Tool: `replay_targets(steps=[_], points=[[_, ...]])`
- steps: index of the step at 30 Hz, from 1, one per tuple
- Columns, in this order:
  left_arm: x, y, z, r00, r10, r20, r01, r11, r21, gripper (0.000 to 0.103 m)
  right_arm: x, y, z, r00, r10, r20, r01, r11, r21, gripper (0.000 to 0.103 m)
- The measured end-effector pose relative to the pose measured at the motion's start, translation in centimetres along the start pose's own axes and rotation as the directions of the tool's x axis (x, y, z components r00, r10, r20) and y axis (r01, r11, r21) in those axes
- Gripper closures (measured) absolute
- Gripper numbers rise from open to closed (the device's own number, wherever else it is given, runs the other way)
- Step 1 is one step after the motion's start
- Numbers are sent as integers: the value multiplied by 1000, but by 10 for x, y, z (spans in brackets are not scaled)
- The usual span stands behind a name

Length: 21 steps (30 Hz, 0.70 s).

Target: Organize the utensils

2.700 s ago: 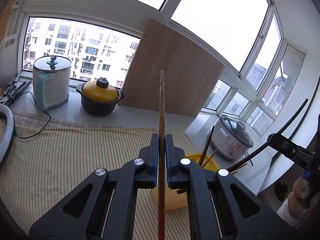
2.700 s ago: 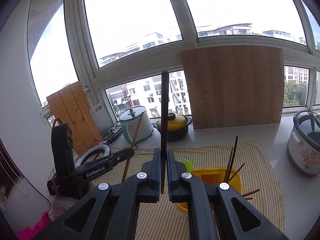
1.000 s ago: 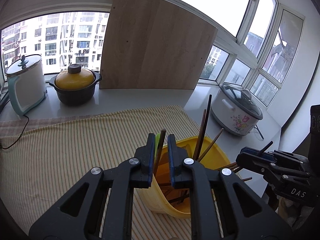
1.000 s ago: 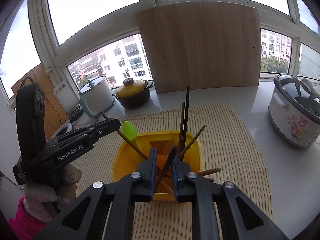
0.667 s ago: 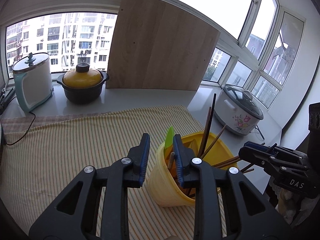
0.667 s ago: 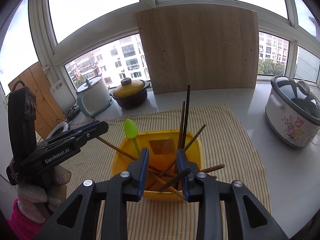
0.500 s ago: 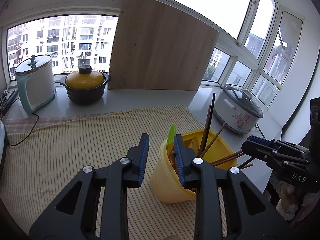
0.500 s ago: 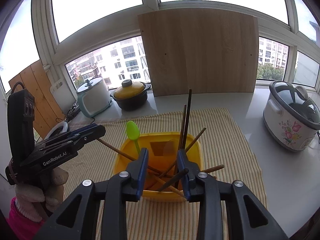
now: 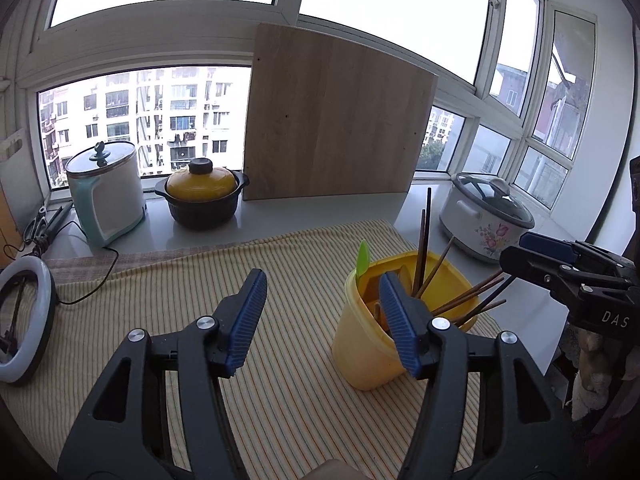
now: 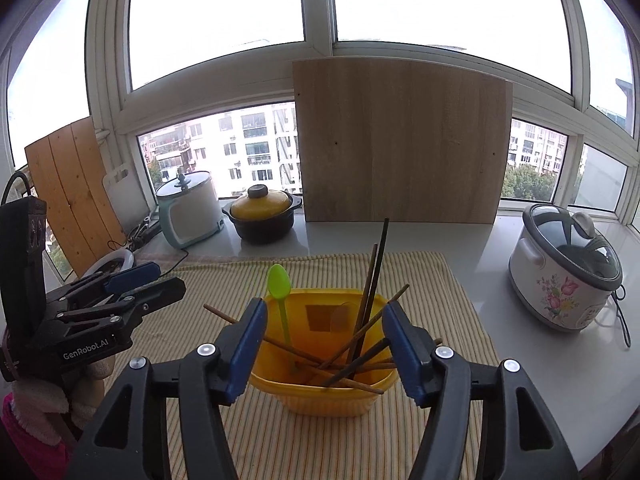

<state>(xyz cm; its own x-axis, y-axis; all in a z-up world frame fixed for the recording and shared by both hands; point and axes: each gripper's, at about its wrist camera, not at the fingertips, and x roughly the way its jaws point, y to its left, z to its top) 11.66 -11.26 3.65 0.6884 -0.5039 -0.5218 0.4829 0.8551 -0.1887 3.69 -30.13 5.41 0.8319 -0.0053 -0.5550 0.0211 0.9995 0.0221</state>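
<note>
Both sets of jaws have just opened wide and empty, but the left gripper and right gripper sit close to the yellow tub, so a careless pull-back risks snagging the leaning chopsticks and tipping it.

A yellow plastic tub stands upright at lower centre of the right wrist view. Inside it, brown and dark chopsticks lean and cross at loose angles, and a light green spoon stands bowl-up near its left wall.
</note>
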Motion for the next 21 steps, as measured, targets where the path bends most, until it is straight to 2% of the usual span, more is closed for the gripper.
replay_targets(steps=[2, 5, 10, 13, 17, 21], points=[[-6, 1, -1, 1000, 11, 11, -11, 1000, 8, 31, -4, 2, 0, 1000, -3, 18, 3, 1000, 0, 32], [-17, 3, -2, 999, 30, 34, -30, 1000, 2, 22, -9, 4, 0, 999, -11, 34, 11, 1000, 1, 29], [-32, 3, -5, 996, 69, 56, -70, 997, 20, 19, -18, 10, -3, 996, -35, 79, 36, 999, -15, 16], [-42, 1, -11, 995, 82, 65, -84, 996, 30, 18, -24, 15, -5, 994, -52, 99, 54, 998, -27, 13], [-57, -2, -21, 990, 108, 95, -111, 993, 29, 6, -32, 19, -11, 988, -71, 135, 73, 997, -10, 4], [-69, -7, -34, 983, 145, 113, -151, 988, 39, 2, -40, 17, -21, 984, -83, 156, 77, 996, 46, 0]])
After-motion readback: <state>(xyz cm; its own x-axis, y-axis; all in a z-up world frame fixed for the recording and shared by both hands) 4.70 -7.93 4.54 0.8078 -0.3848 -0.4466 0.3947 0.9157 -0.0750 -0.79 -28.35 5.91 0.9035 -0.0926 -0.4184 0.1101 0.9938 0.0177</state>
